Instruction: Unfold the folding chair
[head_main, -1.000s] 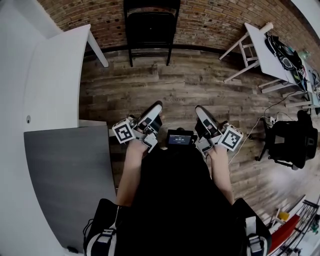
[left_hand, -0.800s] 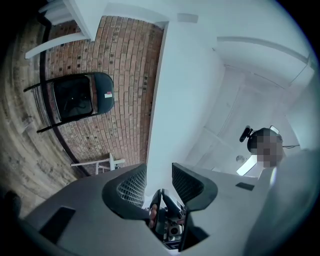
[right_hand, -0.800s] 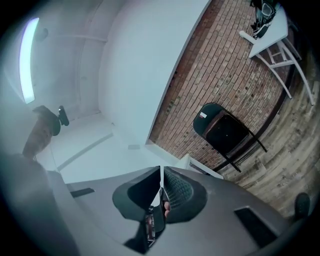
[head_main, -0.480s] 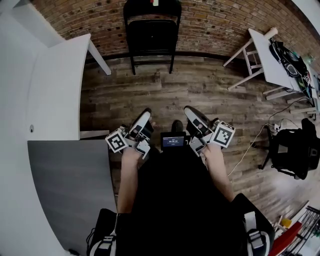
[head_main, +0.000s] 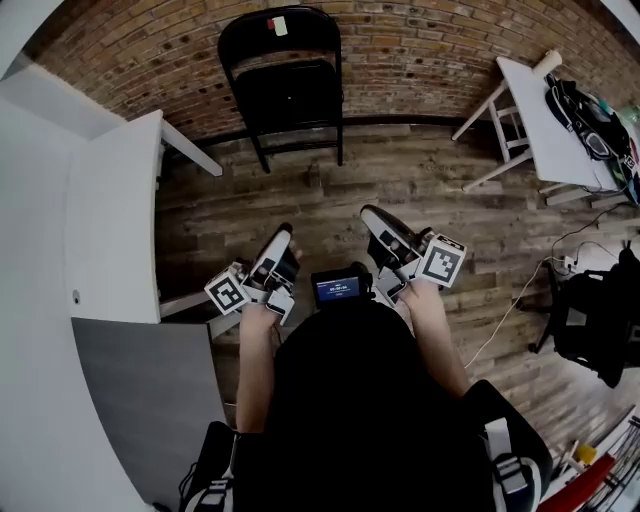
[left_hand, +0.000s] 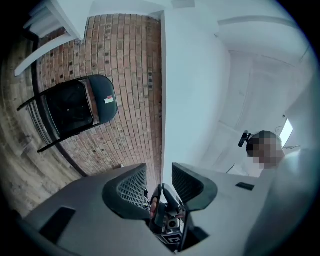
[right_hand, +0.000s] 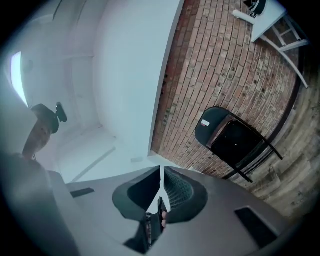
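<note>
The black folding chair (head_main: 285, 90) stands folded, leaning against the brick wall at the top of the head view. It also shows far off in the left gripper view as the chair (left_hand: 75, 107) and in the right gripper view as the chair (right_hand: 235, 140). My left gripper (head_main: 283, 240) is held in front of my body, well short of the chair, and points toward it. Its jaws stand apart with nothing between them (left_hand: 160, 172). My right gripper (head_main: 374, 218) is level with it, jaws shut and empty (right_hand: 161, 177).
A white table (head_main: 110, 220) and a grey panel (head_main: 150, 390) lie to my left. At the right are a white table (head_main: 560, 110) with bags, a black office chair (head_main: 600, 320) and a cable (head_main: 500, 320). Wooden floor lies between me and the folding chair.
I have stepped toward the wall: the folding chair is now fully in the head view and looks larger. Both grippers moved forward with me, jaws unchanged.
</note>
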